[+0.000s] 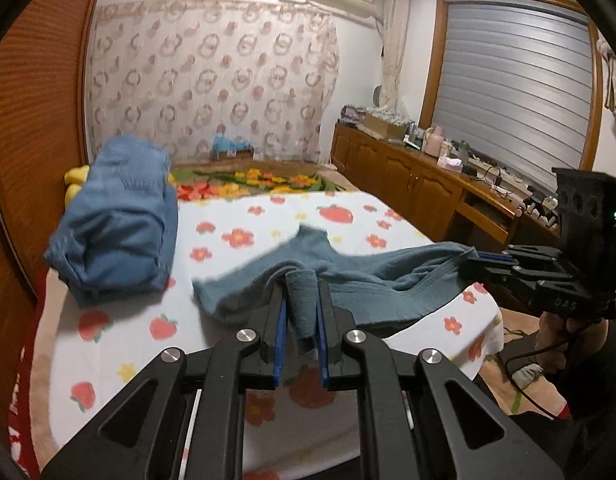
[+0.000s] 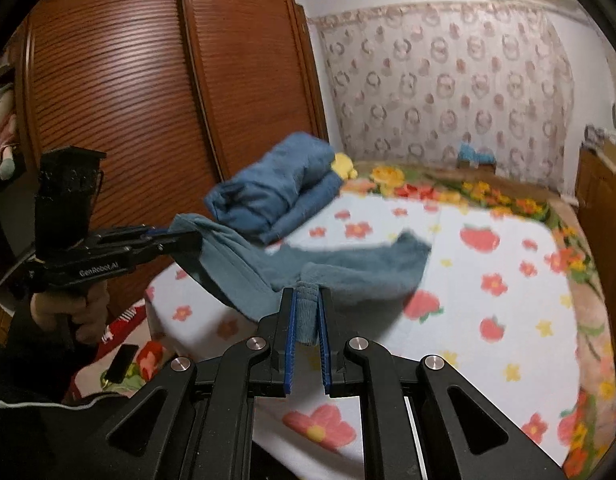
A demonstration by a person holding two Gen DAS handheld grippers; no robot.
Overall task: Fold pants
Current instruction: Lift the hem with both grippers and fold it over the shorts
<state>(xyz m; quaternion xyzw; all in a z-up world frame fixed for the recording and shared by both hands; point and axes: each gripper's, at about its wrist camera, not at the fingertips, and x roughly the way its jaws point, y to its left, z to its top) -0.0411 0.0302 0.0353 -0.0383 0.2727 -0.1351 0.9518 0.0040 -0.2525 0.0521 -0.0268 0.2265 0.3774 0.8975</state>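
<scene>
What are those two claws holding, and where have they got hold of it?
Both hold the grey-blue pants by the waistband edge: the left gripper pinches a bunched fold at one end, the right gripper pinches the other end.

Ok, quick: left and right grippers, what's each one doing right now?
Left gripper: closed, holding a bunched edge of the grey-blue pants.
Right gripper: closed on the same pants' other edge.

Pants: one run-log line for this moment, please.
pants: part lifted off bed | left tool: shut on pants | right tool: shut on pants
</scene>
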